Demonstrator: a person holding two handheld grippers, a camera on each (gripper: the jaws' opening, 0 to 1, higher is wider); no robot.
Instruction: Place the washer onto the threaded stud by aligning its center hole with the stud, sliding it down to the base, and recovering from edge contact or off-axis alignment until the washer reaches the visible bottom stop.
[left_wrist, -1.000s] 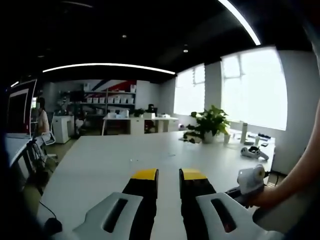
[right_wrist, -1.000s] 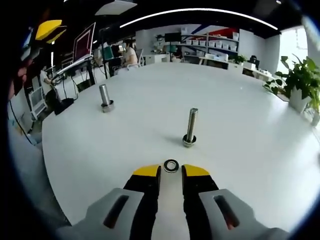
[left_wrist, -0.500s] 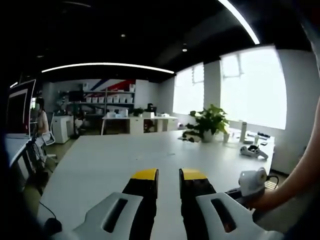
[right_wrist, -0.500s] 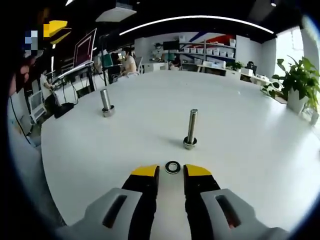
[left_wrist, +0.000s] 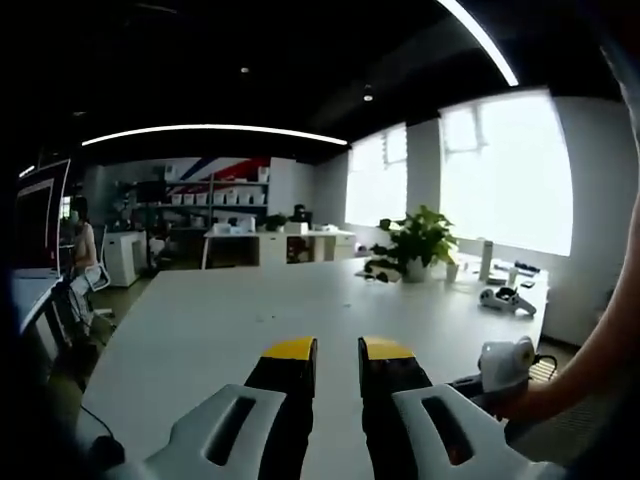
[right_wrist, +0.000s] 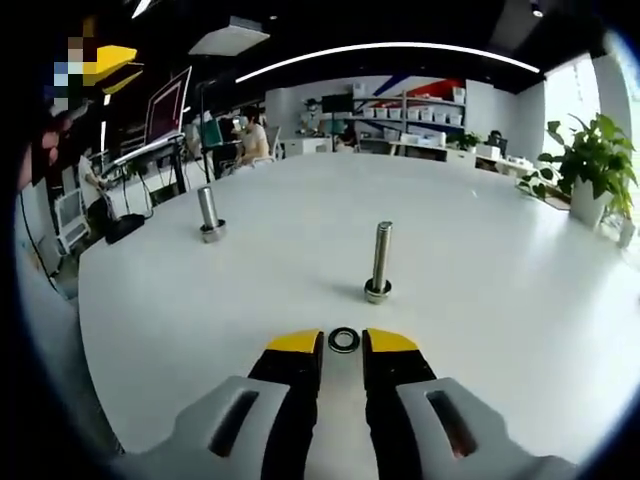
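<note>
In the right gripper view a small metal washer (right_wrist: 343, 340) lies flat on the white table (right_wrist: 480, 300), right at the yellow tips of my right gripper (right_wrist: 342, 343), whose jaws stand a narrow gap apart with nothing held. Just beyond the washer a threaded stud (right_wrist: 379, 262) stands upright on its base. A second, thicker stud (right_wrist: 209, 213) stands farther off to the left. In the left gripper view my left gripper (left_wrist: 338, 349) hovers over the white table (left_wrist: 200, 330), jaws slightly apart and empty. The other gripper's body (left_wrist: 503, 365) shows at right, held by a person's hand.
A potted plant (left_wrist: 415, 243) and small items (left_wrist: 500, 297) sit at the table's far right end. The plant (right_wrist: 590, 165) also stands at the right edge in the right gripper view. Desks, monitors, shelves and seated people fill the room behind.
The right gripper view has shifted slightly; the washer now sits nearer the jaw tips. The left gripper view is almost unchanged.
</note>
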